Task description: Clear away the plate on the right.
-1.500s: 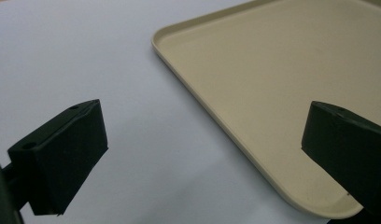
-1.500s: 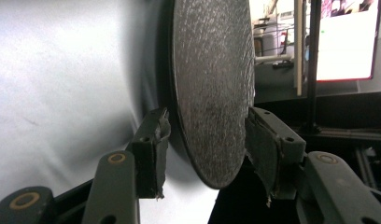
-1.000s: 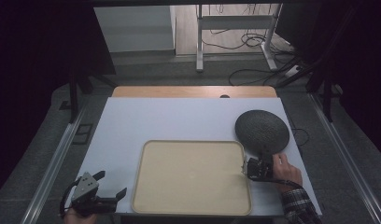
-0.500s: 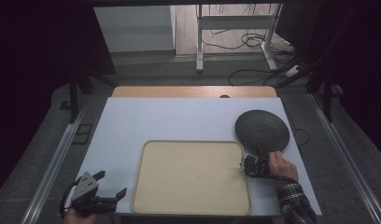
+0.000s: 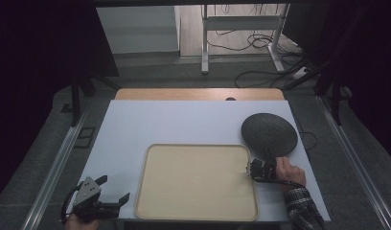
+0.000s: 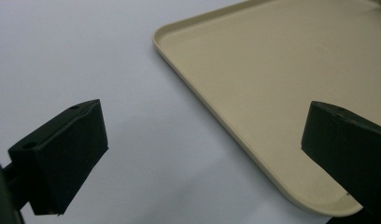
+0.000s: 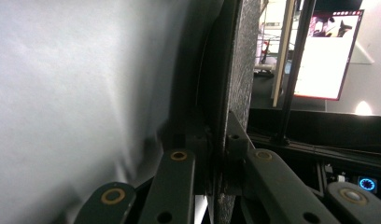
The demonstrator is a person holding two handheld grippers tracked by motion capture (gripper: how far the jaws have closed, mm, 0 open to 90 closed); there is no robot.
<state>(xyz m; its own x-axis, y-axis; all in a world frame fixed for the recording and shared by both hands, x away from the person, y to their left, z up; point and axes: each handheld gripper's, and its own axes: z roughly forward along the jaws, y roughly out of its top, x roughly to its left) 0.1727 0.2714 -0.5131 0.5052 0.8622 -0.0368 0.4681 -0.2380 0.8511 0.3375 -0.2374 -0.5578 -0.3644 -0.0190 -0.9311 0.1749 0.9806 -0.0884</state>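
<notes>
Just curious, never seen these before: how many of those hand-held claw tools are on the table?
2. The left claw hovers open beside the beige tray; the right claw is clamped on the dark round plate.

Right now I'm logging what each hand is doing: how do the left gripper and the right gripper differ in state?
The left gripper is open, its fingers spread wide with nothing between them; the right gripper is shut on the rim of the dark round plate. The left gripper sits beside the beige tray's near left corner; the right gripper is at the tray's right edge. Both are hand-held at the table's near side.
</notes>
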